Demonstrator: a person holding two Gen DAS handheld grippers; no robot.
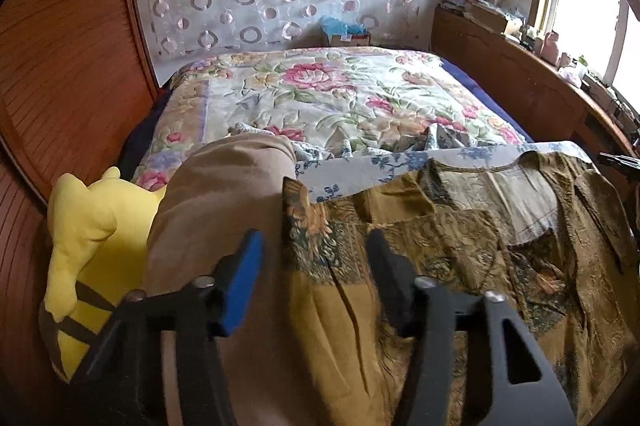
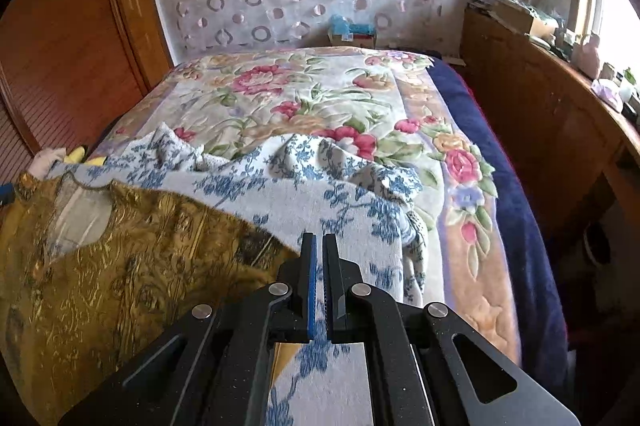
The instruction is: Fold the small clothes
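The olive-gold patterned garment (image 1: 460,258) is being laid out flat on a blue-flowered white cloth (image 2: 328,202) at the near end of the bed (image 2: 452,98), so it's looking like the spreading-out step, no fold made yet. The left gripper (image 1: 316,250) is being held wide open over the garment's left edge, nothing gripped. The right gripper (image 2: 319,246) is being kept nearly closed, probably empty, though that's hard to tell. Next, an edge needs pinching. A yellow plush toy (image 1: 92,226) is being partly hidden.
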